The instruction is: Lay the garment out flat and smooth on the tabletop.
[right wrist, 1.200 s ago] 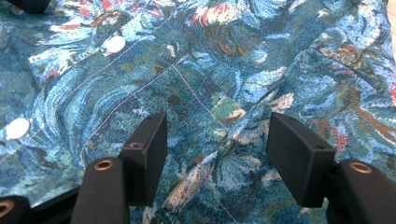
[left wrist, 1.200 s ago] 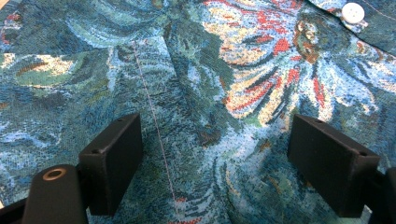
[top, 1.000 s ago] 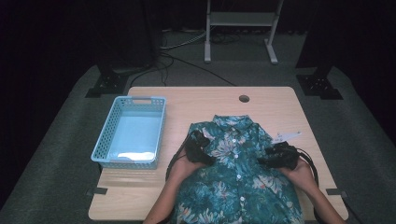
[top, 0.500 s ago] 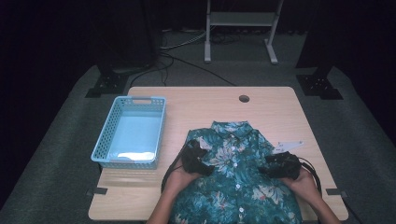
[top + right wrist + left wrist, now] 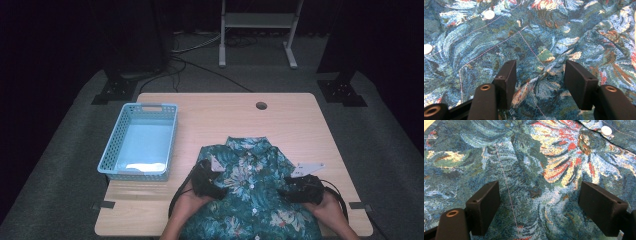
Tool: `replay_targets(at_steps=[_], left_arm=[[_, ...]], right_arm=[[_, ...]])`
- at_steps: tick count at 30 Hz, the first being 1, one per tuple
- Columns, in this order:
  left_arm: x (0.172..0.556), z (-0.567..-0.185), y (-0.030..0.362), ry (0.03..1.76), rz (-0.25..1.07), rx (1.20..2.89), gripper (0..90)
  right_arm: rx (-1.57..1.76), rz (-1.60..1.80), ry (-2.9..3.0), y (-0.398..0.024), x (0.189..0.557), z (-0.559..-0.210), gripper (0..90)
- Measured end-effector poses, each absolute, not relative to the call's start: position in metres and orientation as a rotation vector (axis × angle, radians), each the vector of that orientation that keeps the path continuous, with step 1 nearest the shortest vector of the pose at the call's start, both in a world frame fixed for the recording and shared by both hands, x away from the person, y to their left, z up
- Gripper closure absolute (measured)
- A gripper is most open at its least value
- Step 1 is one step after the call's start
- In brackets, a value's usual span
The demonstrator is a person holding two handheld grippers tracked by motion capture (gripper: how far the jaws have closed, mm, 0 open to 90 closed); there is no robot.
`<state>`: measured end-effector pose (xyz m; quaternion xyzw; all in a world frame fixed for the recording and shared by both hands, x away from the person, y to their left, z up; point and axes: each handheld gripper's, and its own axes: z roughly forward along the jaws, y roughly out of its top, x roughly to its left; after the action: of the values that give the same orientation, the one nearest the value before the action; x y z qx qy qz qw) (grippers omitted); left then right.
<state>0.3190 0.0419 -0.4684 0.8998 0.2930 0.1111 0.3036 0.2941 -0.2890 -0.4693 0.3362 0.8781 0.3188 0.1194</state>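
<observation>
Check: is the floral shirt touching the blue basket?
Apart. The high view shows a strip of bare table between the floral shirt and the blue basket.

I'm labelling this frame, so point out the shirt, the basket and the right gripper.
shirt [image 5: 250, 172]: high view, chest by the button placket.
basket [image 5: 112, 161]: high view, left wall.
right gripper [image 5: 539, 82]: right gripper view, gap between its jaws.

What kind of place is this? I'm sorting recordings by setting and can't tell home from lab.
Probably a lab or recording studio, not a home: a bare wooden table on grey carpet, dark curtained surroundings, a metal stand with loose cables behind.
</observation>
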Motion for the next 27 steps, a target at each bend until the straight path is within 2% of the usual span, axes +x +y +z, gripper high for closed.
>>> replay_targets(at_steps=[14,15,16,17,20,22,27], left_arm=[[0.295,-0.470,0.047,0.737,0.286,2.379,17.3],[0.293,-0.470,0.048,0.733,0.284,2.381,17.3],[0.292,-0.470,0.048,0.731,0.285,2.378,17.2],[0.291,-0.470,0.049,0.728,0.284,2.378,17.2],[0.287,-0.471,0.050,0.730,0.291,2.362,17.3],[0.285,-0.471,0.050,0.720,0.287,2.371,17.3],[0.282,-0.472,0.051,0.710,0.286,2.358,17.3]], right_arm=[[0.993,0.952,2.595,-0.295,0.272,-0.467,64.7],[0.991,0.949,2.601,-0.296,0.271,-0.467,67.2],[1.000,0.948,2.613,-0.298,0.270,-0.466,75.2],[1.000,0.948,2.613,-0.298,0.270,-0.466,75.2],[1.004,0.941,2.642,-0.303,0.270,-0.464,85.2],[1.010,0.936,2.659,-0.308,0.270,-0.464,88.1],[1.031,0.935,2.660,-0.314,0.269,-0.461,88.8]])
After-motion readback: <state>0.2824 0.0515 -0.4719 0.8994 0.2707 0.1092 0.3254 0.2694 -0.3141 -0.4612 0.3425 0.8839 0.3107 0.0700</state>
